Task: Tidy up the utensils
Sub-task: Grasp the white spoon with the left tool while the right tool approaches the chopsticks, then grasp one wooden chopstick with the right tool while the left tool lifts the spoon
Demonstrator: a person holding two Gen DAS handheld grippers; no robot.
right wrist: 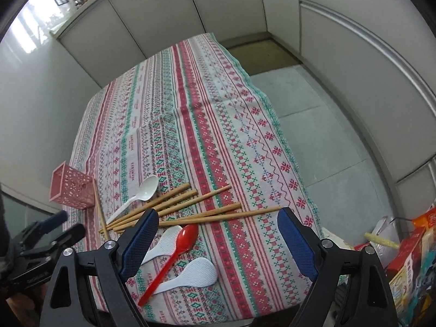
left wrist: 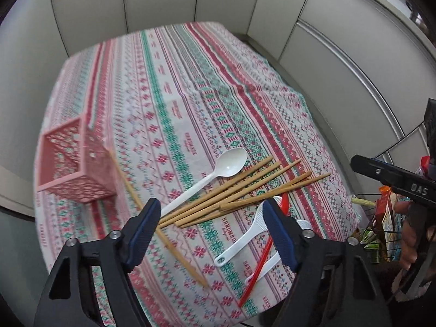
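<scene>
Both tools hang above the near end of the table: the left tool (left wrist: pixel 211 231) and the right tool (right wrist: pixel 218 241) each have blue-padded jaws standing apart, gripping nothing. The table wears a red, green and white patterned cloth (right wrist: pixel 207 125). One pink perforated plastic basket (right wrist: pixel 71 189) stands at its left edge. Beside it lie seven tan wooden chopsticks (right wrist: pixel 174 200), six fanned together and one apart, touching the basket. Two white rice paddles (right wrist: pixel 190 275) sit nearest, with one red plastic spoon (right wrist: pixel 178 249) between them and one white plastic spoon (right wrist: pixel 136 194) farther back.
</scene>
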